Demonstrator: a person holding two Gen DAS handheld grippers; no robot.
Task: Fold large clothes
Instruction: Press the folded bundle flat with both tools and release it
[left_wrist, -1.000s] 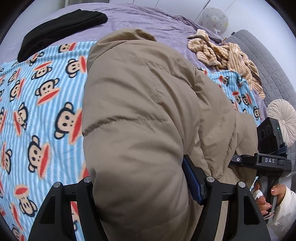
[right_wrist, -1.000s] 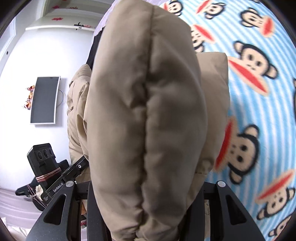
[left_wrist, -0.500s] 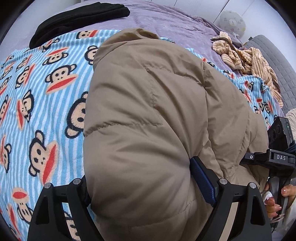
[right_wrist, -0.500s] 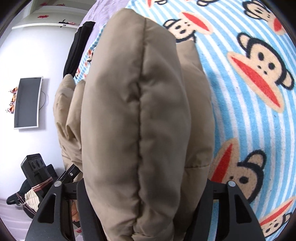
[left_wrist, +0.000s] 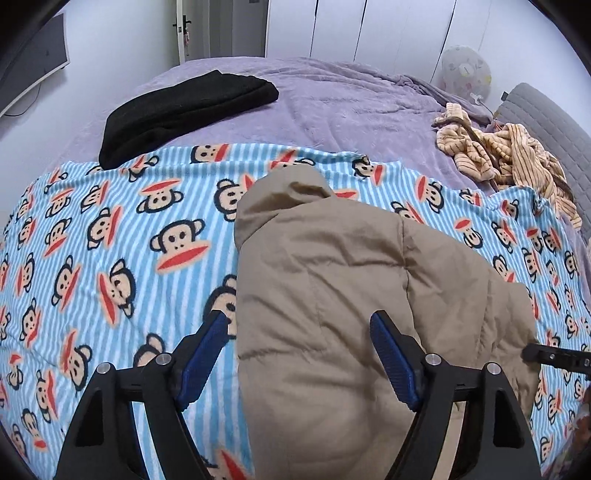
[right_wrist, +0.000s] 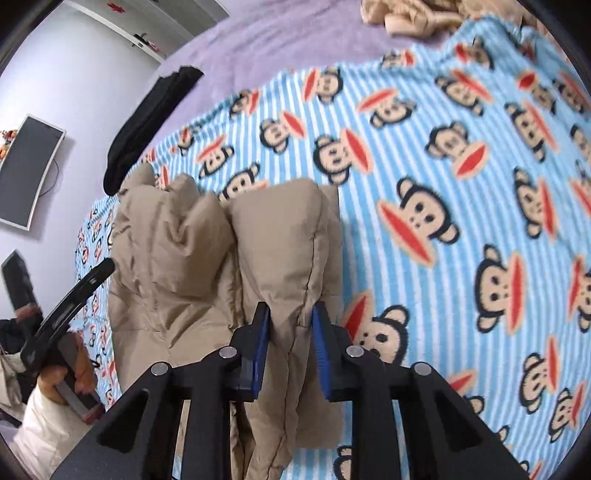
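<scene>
Tan padded jacket lies bunched on the monkey-print blanket, which is spread over the near part of the bed with its purple cover. From the left wrist view the jacket runs from the near edge up toward mid-blanket, its rounded hood-like end farthest from the camera.

Left tool: jaws spread wide, blue pads visible on both inner faces. The left pad sits beside the jacket's left edge, over the blanket; the right pad is in front of the jacket's surface. Whether either pad touches fabric cannot be told; nothing is pinched between them.

Right tool: jaws narrow, pinched on a thick fold of the jacket. The fold rises between the two blue pads and puffs out past them. To its left a second puffy section of the same jacket lies on the blanket.

In the right wrist view the person's hand, with a pale sleeve, grips the left tool's handle at the lower left.

Elsewhere on the bed: a black garment at the far left, overlapping the blanket's far edge; a crumpled tan-striped garment at the far right. A dark screen hangs on the white wall.
</scene>
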